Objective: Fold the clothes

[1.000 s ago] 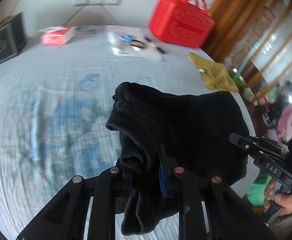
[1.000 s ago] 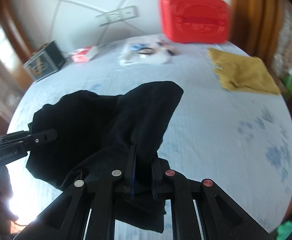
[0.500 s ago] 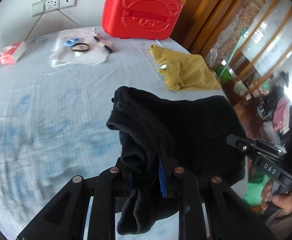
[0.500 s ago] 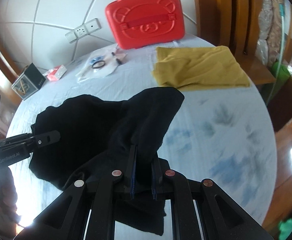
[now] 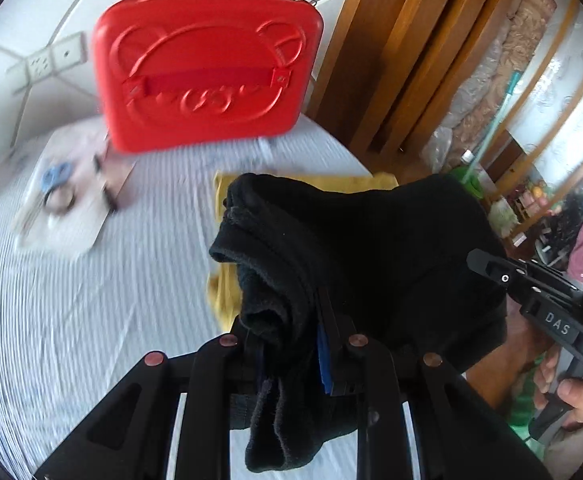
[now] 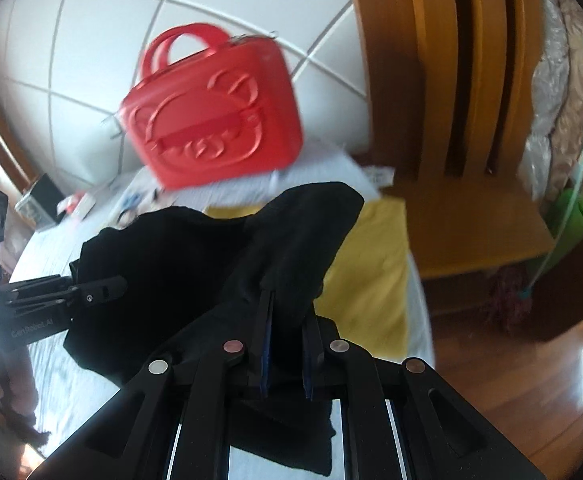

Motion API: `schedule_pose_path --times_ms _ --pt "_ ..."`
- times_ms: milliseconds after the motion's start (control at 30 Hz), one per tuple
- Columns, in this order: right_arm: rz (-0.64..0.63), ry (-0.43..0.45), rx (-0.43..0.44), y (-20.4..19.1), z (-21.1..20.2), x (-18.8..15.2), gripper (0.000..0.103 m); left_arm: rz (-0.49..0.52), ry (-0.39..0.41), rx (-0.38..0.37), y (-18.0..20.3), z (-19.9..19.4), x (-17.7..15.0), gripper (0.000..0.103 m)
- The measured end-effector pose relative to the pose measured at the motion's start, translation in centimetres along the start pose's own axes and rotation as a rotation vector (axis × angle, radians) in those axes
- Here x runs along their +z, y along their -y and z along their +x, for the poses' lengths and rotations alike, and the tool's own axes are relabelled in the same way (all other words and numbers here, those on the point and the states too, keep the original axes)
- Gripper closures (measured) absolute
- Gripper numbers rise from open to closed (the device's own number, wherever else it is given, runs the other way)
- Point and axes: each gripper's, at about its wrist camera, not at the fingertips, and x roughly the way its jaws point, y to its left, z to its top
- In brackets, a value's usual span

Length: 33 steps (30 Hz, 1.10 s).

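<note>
A folded black garment [image 5: 371, 240] [image 6: 195, 264] hangs in the air between both grippers, over a yellow folded cloth [image 5: 221, 296] [image 6: 371, 276] on the bed. My left gripper [image 5: 291, 312] is shut on a bunched edge of the garment. My right gripper [image 6: 287, 308] is shut on the opposite edge. In each wrist view the other gripper [image 5: 531, 300] [image 6: 63, 292] shows at the side, clamped on the black fabric. Much of the yellow cloth is hidden under the garment.
A red bear-embossed case [image 5: 207, 76] [image 6: 215, 120] stands at the head of the bed against a white padded headboard [image 6: 91, 40]. A plastic bag of small items [image 5: 59, 200] lies left. A wooden nightstand [image 6: 471, 236] and wood floor [image 6: 531, 360] lie right of the bed's edge.
Both grippers have carried the black garment across the bed toward the red case and the yellow cloth, which now lies under it. The grips stayed the same.
</note>
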Motion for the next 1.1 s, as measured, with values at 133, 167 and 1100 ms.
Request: schedule_pose_path --times_ms 133,167,1100 --pt "-0.013 -0.002 0.008 2.9 3.5 1.8 0.091 -0.003 -0.011 0.057 0.3 4.2 2.9 0.079" --pt "-0.005 -0.012 0.003 3.7 4.5 2.0 0.088 0.0 -0.027 0.082 0.1 5.2 3.3 0.075" --pt "0.134 -0.122 0.03 3.1 1.2 -8.1 0.0 0.087 0.111 0.283 4.3 -3.7 -2.6 0.017"
